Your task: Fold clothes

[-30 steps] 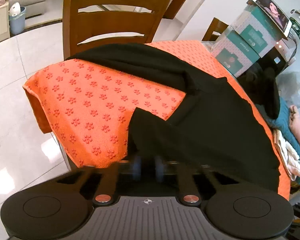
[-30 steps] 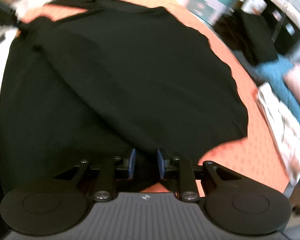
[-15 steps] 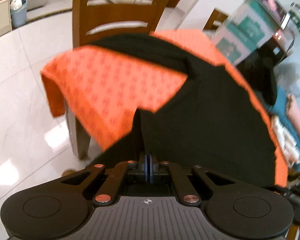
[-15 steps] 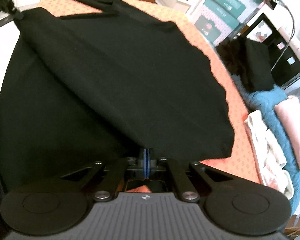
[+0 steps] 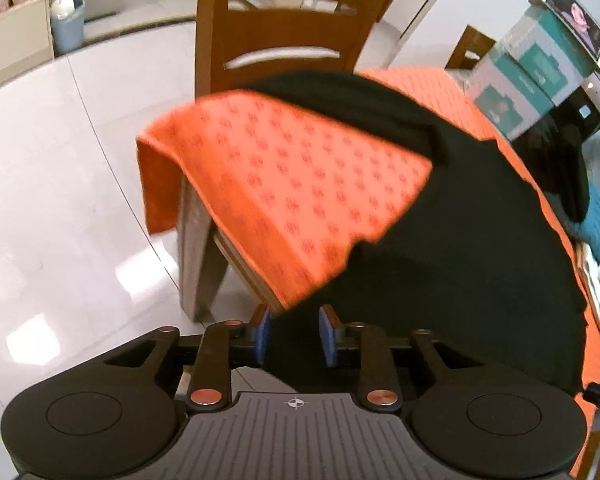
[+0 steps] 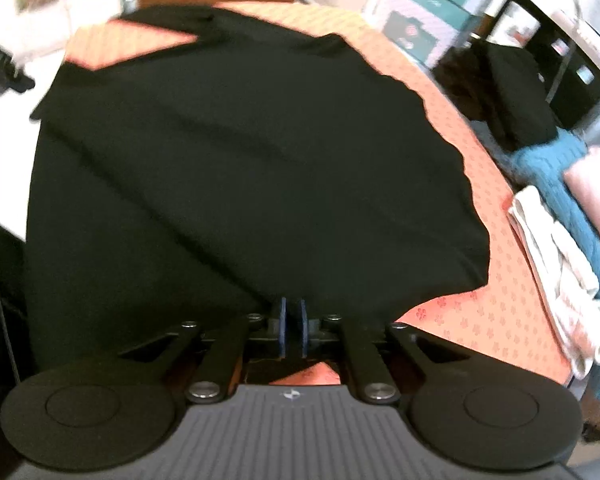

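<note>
Clearly soft and limp: black garment (image 5: 480, 240) spread over orange patterned cloth (image 5: 300, 184) on the table, near hem hanging off the front edge toward both tools. Light, thin knit by the look, no stiffness, prone to sag and drag rather than slide as a sheet. Left gripper (image 5: 294, 334) with jaws opening, blue pads well apart, dark fabric lying between but not pressed. Right gripper (image 6: 291, 328) with jaws opening too, only a narrow slit between the pads, hem bunched right at the tips; whether fabric sits in the slit, cannot tell. Best hold judged at the near hem corners, one each side, pinching both layers. Folded clothes (image 6: 560, 264) stacked at the right edge. Wooden chair (image 5: 284, 28) beyond.
</note>
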A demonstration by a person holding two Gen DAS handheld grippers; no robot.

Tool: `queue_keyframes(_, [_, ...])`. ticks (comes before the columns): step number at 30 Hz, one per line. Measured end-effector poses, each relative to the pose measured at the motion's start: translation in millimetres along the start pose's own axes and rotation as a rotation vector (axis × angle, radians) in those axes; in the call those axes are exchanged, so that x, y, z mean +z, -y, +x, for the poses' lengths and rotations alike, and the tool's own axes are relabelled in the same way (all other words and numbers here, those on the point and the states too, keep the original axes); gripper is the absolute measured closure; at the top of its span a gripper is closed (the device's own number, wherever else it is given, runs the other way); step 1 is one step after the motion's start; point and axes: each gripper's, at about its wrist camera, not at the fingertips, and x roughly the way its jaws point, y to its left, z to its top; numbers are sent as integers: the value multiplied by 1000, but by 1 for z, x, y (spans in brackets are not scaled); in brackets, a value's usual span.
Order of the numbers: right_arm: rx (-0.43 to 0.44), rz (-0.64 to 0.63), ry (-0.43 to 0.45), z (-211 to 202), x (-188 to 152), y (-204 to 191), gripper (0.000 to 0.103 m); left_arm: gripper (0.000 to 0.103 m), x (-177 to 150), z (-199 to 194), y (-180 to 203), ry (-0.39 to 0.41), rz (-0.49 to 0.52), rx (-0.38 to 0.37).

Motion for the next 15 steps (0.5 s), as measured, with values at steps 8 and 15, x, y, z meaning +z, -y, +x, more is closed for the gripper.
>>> queue_keyframes(8, [3, 199, 18, -10, 21, -12, 88, 62, 60, -3, -7, 52, 152, 30])
queue_keyframes(15, [-12, 323, 17, -12, 62, -53, 88, 62, 117, 16, -28, 42, 321, 13])
